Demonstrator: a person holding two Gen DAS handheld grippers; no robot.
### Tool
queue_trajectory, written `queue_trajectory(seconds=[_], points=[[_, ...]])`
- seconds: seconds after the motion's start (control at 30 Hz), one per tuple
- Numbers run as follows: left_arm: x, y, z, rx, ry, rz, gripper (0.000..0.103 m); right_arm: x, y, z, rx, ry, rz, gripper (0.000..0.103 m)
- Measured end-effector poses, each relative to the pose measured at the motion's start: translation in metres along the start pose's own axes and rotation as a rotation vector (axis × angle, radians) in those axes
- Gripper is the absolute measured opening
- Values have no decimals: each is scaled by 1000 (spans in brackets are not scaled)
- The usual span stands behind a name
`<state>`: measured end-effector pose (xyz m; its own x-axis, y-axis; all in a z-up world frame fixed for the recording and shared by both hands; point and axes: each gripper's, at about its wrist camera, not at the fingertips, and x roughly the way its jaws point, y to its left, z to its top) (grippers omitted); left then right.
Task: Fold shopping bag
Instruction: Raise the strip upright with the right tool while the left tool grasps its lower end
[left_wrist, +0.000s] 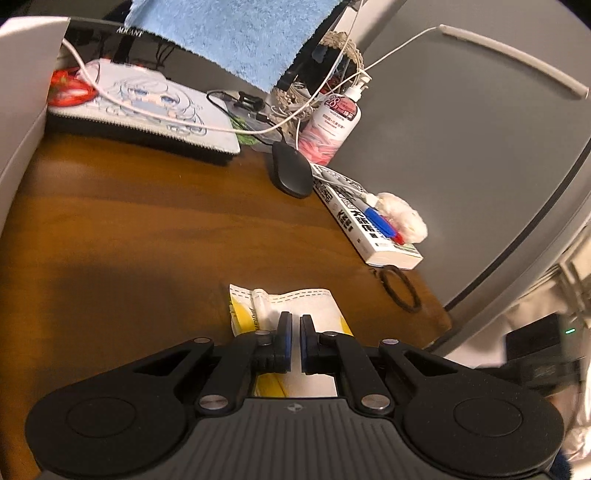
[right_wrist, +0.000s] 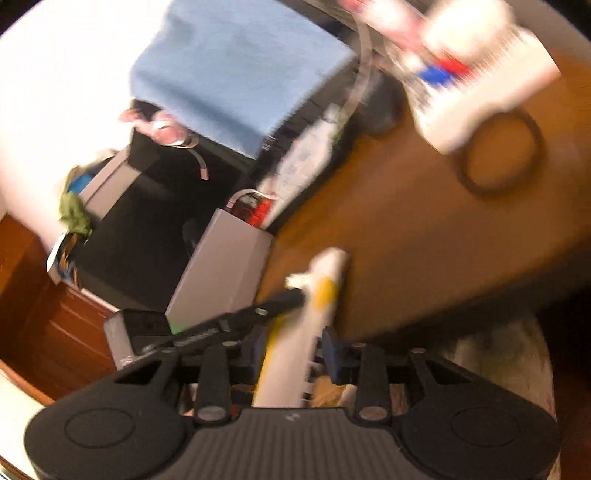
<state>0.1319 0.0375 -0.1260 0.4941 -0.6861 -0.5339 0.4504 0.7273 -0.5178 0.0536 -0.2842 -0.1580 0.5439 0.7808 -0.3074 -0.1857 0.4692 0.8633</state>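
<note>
The shopping bag (left_wrist: 295, 306), white with yellow print and folded into a small packet, shows flat-on under my left gripper (left_wrist: 295, 339) near the front edge of the brown table (left_wrist: 147, 221). That gripper's blue-padded jaws stand almost together, with only a thin slit between them. In the blurred right wrist view the bag (right_wrist: 325, 280) is edge-on and runs between the fingers of my right gripper (right_wrist: 295, 350), which close on it from both sides. A black finger (right_wrist: 258, 310) of the left gripper touches the bag's far end there.
On the table's right side lie a black mouse (left_wrist: 291, 173), a thick book (left_wrist: 369, 225) with pens and a tissue on it, and a dark hair tie (left_wrist: 400, 291). A printed mat (left_wrist: 147, 110), cables and a pump bottle (left_wrist: 332, 125) fill the back. A grey cabinet (left_wrist: 461, 147) stands on the right.
</note>
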Motion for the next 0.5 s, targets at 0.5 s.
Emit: queue_trajectory(seconds=[0.5], points=[[-22,-11,-11,-6,-18,-67,12,56,-49,-10,242,131,220,12]])
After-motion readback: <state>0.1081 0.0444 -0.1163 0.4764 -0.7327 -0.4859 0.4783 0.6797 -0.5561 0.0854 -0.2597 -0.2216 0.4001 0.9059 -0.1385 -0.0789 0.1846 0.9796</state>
